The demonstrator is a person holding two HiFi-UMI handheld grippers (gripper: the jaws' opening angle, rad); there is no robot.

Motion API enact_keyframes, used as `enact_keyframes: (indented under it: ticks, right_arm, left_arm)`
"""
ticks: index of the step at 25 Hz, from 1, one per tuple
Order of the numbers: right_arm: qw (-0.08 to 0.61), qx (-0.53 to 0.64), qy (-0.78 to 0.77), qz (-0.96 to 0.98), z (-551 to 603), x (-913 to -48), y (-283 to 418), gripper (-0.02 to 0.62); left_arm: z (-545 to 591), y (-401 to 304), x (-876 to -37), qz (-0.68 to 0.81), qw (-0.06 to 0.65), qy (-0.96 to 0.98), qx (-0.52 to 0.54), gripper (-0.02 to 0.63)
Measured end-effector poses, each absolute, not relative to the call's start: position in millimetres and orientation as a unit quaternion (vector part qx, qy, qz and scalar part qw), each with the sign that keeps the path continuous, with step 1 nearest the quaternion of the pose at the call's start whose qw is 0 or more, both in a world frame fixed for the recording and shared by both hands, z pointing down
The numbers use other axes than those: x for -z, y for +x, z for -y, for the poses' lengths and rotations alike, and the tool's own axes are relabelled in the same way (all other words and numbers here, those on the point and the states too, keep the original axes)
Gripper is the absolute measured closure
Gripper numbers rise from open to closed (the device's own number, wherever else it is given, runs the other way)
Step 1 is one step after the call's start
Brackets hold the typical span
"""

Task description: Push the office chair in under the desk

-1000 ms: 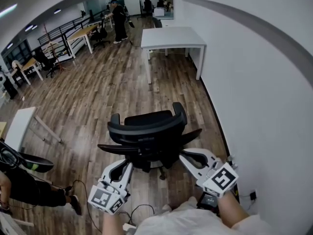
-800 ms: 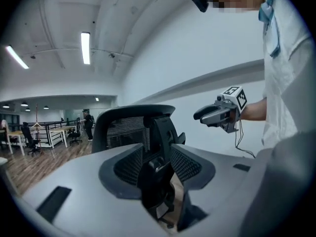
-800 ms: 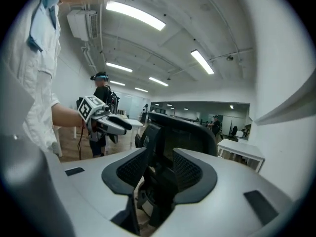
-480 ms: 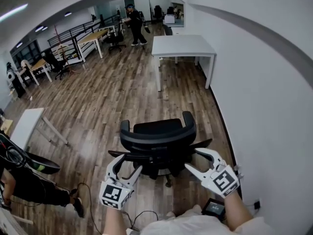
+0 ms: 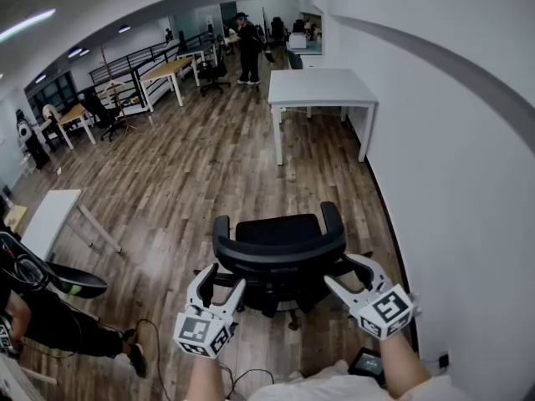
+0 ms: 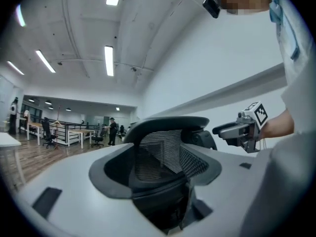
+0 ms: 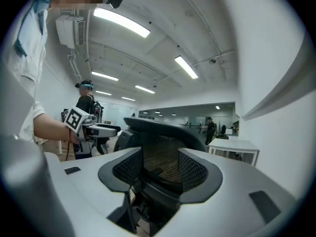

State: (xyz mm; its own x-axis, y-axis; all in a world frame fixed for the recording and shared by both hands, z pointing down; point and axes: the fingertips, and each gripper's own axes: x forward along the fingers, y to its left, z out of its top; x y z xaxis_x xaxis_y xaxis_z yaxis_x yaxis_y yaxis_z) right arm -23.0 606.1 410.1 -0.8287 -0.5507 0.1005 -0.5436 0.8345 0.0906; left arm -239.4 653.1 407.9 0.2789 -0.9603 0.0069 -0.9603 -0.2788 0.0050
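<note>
Wood-plank floor (image 5: 192,165), a standing person (image 5: 248,36) far off, small white table (image 5: 50,220) at left, bare white wall (image 5: 451,140) alongside.

Office chair (image 5: 280,249) well apart from desk (image 5: 322,86)

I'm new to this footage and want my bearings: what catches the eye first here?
A black office chair stands mid-room on the wood floor, its back nearest the camera. Behind it, at either side, are the left gripper and right gripper, whose jaws have just been opening and now stand apart, pressing on nothing, the chair's back showing between them. A white desk waits farther ahead along the right wall.
</note>
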Motion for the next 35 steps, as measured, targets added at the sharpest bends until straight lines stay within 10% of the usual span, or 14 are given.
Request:
enact_keyframes:
  ticks: [35]
  right_arm:
    - [0.021,0.055,0.39,0.919,-494,-420,-5,0.362]
  left_arm:
    - [-560,-252,-403,0.604,-0.003,0.797,0.014,0.336]
